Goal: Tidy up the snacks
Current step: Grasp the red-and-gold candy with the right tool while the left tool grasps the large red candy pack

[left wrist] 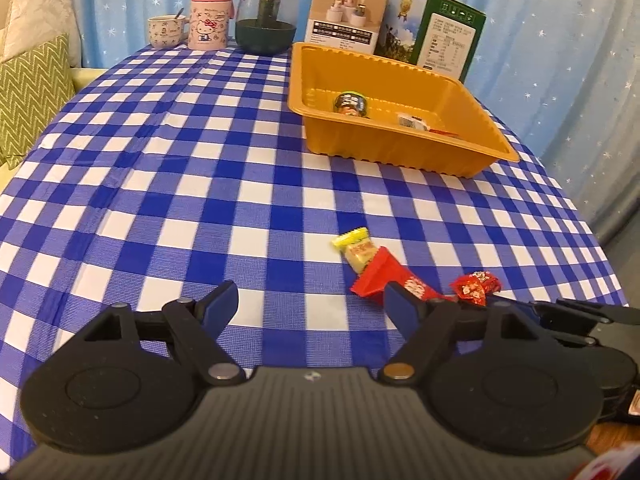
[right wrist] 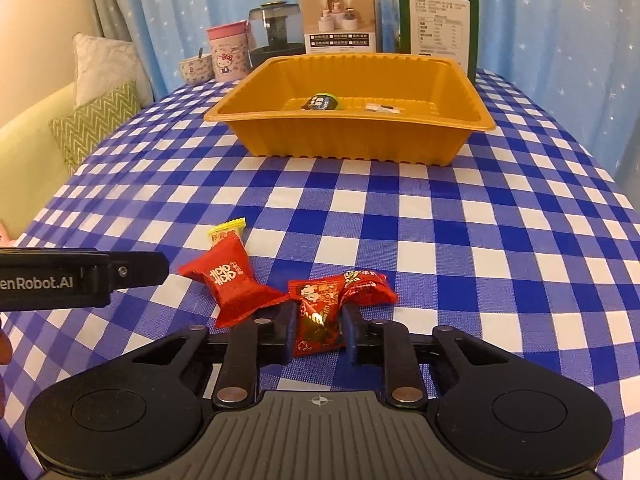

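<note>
My right gripper [right wrist: 319, 332] is shut on a red patterned candy [right wrist: 316, 316] lying on the checked cloth, with one pad on each side of the wrapper. A second red candy [right wrist: 370, 286] touches it on the right. A red packet [right wrist: 230, 280] overlaps a yellow-wrapped sweet [right wrist: 227, 233] to the left. My left gripper [left wrist: 310, 300] stands open and empty low over the cloth, its right finger next to the red packet [left wrist: 380, 276]. The orange tray [right wrist: 352, 138] beyond them holds a dark round snack [right wrist: 322, 102] and a small white packet [right wrist: 382, 108].
At the table's far edge stand a mug [left wrist: 166, 30], a pink cup [left wrist: 210, 18], a dark glass jar [left wrist: 267, 16] and two boxes [left wrist: 346, 12]. Cushions [left wrist: 34, 92] on a sofa lie left of the table. A blue curtain hangs behind.
</note>
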The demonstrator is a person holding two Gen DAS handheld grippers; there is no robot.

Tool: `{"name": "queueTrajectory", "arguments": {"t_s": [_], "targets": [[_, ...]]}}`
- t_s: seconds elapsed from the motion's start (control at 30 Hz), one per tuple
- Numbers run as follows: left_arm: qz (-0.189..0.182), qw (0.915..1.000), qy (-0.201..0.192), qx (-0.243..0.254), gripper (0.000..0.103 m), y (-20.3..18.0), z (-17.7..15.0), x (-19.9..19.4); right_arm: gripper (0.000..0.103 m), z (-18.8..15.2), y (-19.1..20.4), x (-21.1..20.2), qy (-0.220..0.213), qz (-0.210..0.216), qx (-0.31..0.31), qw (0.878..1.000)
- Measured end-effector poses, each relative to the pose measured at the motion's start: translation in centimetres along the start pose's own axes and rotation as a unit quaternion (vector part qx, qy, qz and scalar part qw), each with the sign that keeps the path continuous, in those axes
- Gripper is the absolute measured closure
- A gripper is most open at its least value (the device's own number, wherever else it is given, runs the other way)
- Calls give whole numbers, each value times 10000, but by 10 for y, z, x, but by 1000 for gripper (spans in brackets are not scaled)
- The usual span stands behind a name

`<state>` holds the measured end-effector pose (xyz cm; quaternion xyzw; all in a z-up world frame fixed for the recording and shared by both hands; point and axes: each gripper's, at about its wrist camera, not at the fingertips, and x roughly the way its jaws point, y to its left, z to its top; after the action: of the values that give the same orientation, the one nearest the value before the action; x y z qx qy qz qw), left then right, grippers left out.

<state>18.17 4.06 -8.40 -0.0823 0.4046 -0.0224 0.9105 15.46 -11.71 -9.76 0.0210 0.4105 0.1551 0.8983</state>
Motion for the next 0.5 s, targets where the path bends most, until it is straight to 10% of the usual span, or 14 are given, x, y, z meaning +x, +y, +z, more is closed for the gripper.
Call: {"name": "queueTrajectory", "arguments": {"t_s": [0.5], "targets": [[-409,9986,200,261,27,-33,-4,19,80,-8,-23,-18,130,-296,195,9993]]}}
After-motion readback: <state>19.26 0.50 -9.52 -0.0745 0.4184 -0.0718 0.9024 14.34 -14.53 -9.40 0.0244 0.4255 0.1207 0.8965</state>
